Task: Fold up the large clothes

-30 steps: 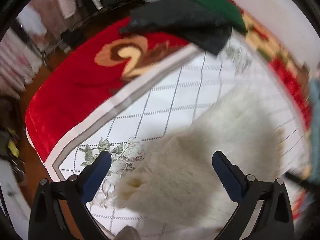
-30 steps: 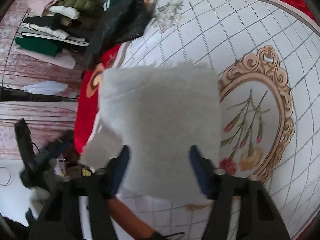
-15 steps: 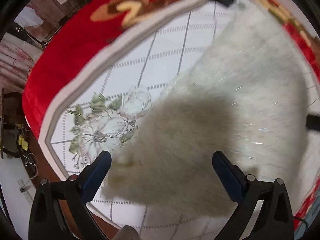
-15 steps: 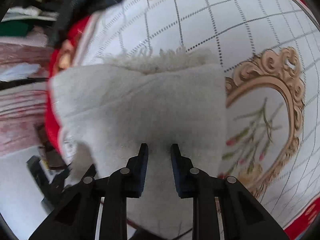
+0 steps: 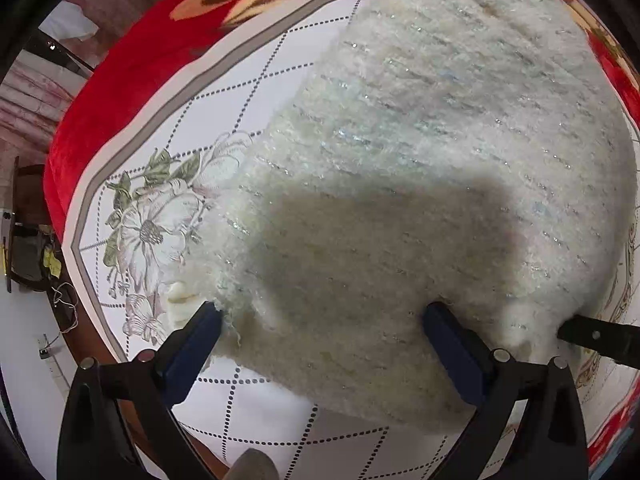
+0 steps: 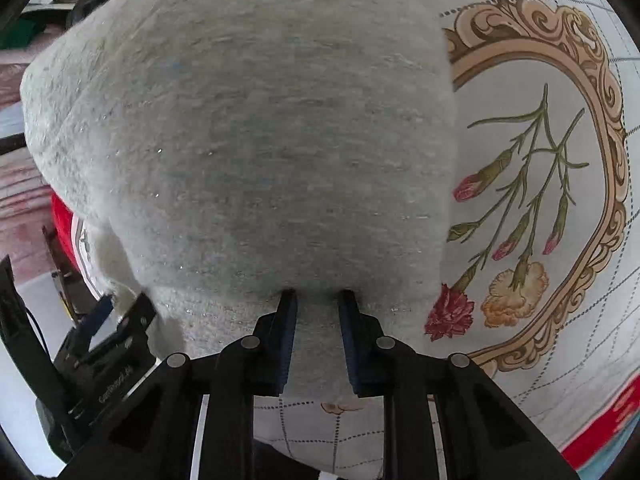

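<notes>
A fluffy white sweater lies folded on the quilted floral bedspread and fills most of both views. My left gripper points straight down over the sweater's near edge, open wide, its blue fingertips touching the fuzz on either side. My right gripper has its jaws drawn close, pinching a bunched ridge of the sweater at its near edge. The right gripper's black finger shows at the right of the left wrist view. At the lower left of the right wrist view, the left gripper appears.
A red blanket borders the bedspread on the left, and past it the bed edge drops to the floor. The gold-framed flower print lies bare to the right of the sweater. Dark clothes sit at the far left.
Both grippers have come down close onto the sweater. The right jaws went from wide apart to pinched on the fabric. The left jaws stayed wide.
</notes>
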`<state>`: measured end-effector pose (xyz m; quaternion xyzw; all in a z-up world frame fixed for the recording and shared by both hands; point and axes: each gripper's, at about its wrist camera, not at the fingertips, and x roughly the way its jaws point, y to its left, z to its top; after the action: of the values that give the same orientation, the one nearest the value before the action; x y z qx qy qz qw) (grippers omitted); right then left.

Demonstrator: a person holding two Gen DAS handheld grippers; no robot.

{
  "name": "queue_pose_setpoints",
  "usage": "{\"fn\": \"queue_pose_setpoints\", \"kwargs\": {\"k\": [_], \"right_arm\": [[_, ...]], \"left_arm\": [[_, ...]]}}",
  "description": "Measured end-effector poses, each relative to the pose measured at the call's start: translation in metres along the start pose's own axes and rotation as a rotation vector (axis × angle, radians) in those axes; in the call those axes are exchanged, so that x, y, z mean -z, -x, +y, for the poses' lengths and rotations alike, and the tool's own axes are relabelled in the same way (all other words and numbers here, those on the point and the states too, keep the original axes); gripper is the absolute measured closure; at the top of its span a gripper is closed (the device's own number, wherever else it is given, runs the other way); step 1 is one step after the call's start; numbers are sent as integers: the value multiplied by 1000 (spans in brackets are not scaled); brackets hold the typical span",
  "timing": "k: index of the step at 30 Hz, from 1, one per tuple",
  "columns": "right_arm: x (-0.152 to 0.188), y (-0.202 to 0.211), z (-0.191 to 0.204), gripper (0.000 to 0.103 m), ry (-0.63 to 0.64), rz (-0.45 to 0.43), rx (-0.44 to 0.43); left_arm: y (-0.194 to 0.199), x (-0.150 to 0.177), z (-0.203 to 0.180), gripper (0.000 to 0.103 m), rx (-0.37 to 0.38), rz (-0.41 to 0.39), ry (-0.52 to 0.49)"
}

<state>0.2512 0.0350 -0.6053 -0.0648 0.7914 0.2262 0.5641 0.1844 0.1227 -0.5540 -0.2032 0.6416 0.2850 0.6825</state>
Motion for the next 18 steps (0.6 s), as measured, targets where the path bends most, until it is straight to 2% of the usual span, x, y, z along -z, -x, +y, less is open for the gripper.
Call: {"fn": "queue_pose_setpoints", "kwargs": {"k": [3,5,7,9,11,14,17,18], "right_arm": [[0,10,-2,79,-6,21,-46],[2,19,-13,74,-37,11,-113],[10,30,-31,46,-98,-36,-198],[16,36,-43,37,-138,-79,-222],[16,35,-57,33,-160,-127,-262],[12,15,-82,29,-183,-167,-407],[2,-11,-99,19,-163,-180,-593],[1,-17,-105,16,-159,-173,-631]], "left_arm": [[8,-1,0,0,-5,-8,-10],[14,-3,3,0,4,-9,-8],[22,-4,10,0,17,-12,-3],[29,-5,20,0,29,-18,9],[32,-2,31,0,45,-4,36],[28,6,58,0,128,38,138],[19,16,86,0,262,95,280],[13,20,95,0,306,115,328]]}}
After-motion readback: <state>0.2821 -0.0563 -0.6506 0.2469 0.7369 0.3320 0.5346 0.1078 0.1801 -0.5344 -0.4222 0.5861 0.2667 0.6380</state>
